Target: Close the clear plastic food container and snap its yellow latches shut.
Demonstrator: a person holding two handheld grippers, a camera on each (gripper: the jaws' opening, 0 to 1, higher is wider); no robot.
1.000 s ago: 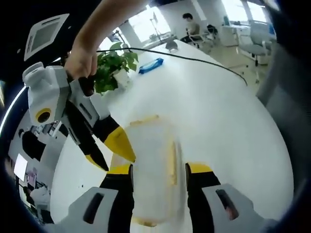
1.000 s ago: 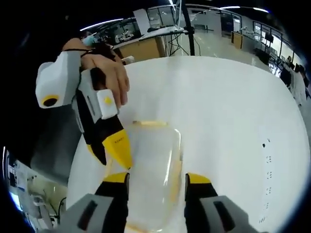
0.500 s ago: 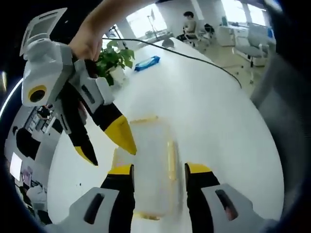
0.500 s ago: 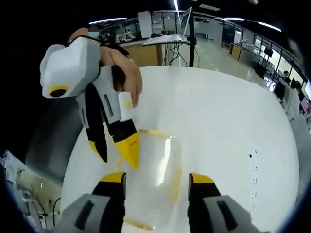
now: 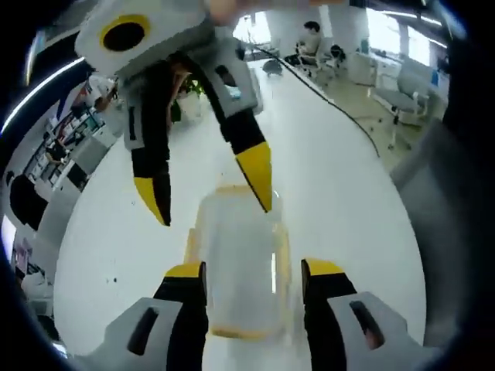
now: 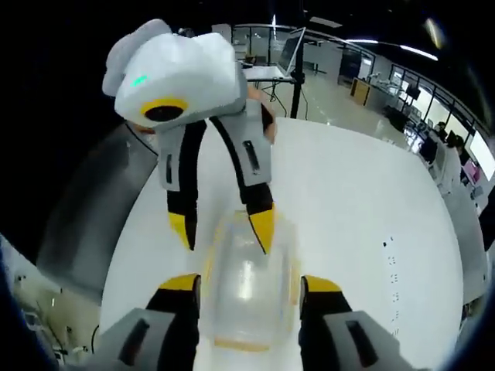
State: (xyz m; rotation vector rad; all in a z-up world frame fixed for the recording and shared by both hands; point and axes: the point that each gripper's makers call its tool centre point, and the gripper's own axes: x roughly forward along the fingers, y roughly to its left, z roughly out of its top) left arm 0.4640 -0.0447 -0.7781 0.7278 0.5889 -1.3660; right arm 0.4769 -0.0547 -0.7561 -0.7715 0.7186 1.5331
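The clear plastic food container (image 5: 238, 270) is seen lying flat on the white tabletop (image 5: 340, 193), lengthwise between the spread jaws of the left tongs (image 5: 254, 272) in the left gripper view and likewise between the jaws of the right tongs (image 6: 249, 287) in the right gripper view, where the container (image 6: 249, 290) is blurred. Yellow latch strips are made out along its edges, but whether they are snapped down cannot be told. Over the last second the right tongs, a hand at their top, have been carried in the left gripper view from the container's left side up and over its far end, where one yellow tip now hangs just over the far rim; the right tongs (image 5: 210, 185) are released, their jaws well apart. A matching swing of the left tongs (image 6: 224, 220) is shown in the right gripper view, from the side to the far end, also released, one tip at or just above the lid. Nothing is grasped by either pair. Both tools have thus been brought face to face over the container's opposite ends, which is judged as lining up to press the lid and latches; the closing appears not yet finished. Further off, a potted plant (image 5: 186, 97) and a black cable (image 5: 325, 97) are seen on the tabletop, and a seated person (image 5: 313, 39) beyond.
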